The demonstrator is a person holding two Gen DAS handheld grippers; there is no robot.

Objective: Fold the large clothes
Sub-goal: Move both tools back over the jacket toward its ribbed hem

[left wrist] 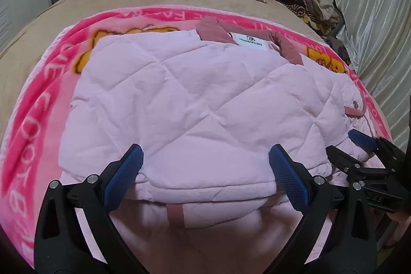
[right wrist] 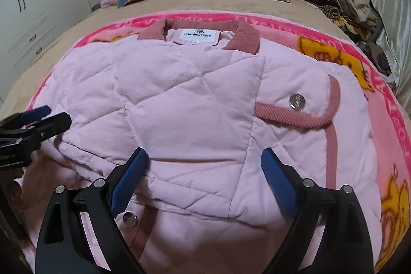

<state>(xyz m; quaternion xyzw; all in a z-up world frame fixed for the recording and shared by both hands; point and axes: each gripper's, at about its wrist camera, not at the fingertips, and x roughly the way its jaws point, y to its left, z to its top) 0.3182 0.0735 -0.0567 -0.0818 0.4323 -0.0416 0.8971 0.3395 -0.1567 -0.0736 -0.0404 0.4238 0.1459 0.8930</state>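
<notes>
- Quilted pink jacket [right wrist: 185, 104]: spread flat on the pink cartoon blanket [right wrist: 380, 99] over the bed, darker pink collar [right wrist: 241, 39] and white label [right wrist: 196, 36] at the far end, side panels already turned in over the middle.
- Near hem bulging as a thick folded roll just in front of both claws; snap button [right wrist: 295, 101] and corded pocket trim [right wrist: 290, 117] showing on the right side.
- Left gripper [left wrist: 205, 166]: released, blue pads spread wide either side of the hem roll, nothing pinched.
- Right gripper [right wrist: 204, 171]: likewise released, pads wide apart above the padded layers, no fabric clamped between them.
- Likely step in hand: taking hold of the near hem to carry it up toward the collar.
- To do it well: lower both claws level with each other, well apart along the hem, and bite through all layers of the roll rather than the top skin only.
- Clench fully before lifting; padded fabric springs back and slips.
- Lift just clear, travel straight toward the label, and lay the hem square to the collar.
- Watch for turned-in panels sliding open and for the blanket being caught along with the jacket.
</notes>
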